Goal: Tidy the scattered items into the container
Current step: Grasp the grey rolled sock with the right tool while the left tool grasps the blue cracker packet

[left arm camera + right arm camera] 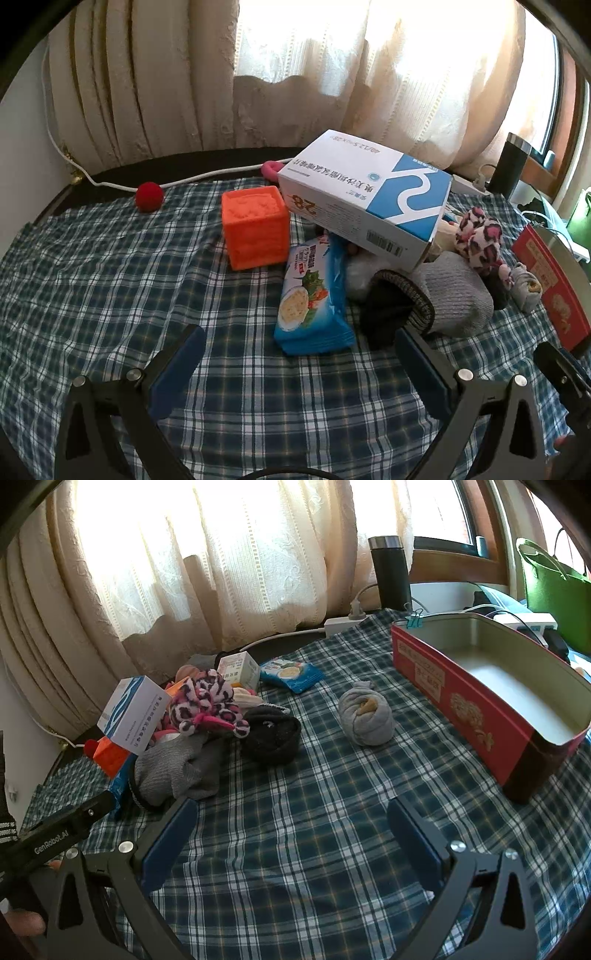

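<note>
**Both grippers empty, tin waiting, nothing packed yet**

Left wrist view: the left gripper (299, 363) hovers over the checked cloth (110, 280), fingers spread wide with nothing between them. Just ahead lies one blue snack packet (314, 291), nearest of the lot. Behind it sit one orange cube (255, 227), one white-and-blue box (365, 203) tipped on the heap, one grey sock (454, 295) and one black sock (391, 306). One red ball (149, 196) sits far left, well apart. The snack packet looks the likely first pick: drop, straddle it, close.

Right wrist view: the right gripper (291, 830) is open too, holding nothing. The red tin (461, 698) stands on the right, its inside bare, so this looks like the opening step. One rolled sock (365, 716) lies alone between heap and tin, a fair target here. I count two snack packets in all, a second blue packet (291, 674) lying far back, one spotted pink toy (207, 701) and one small carton (240, 670); deeper in the pile I cannot tell.
</note>
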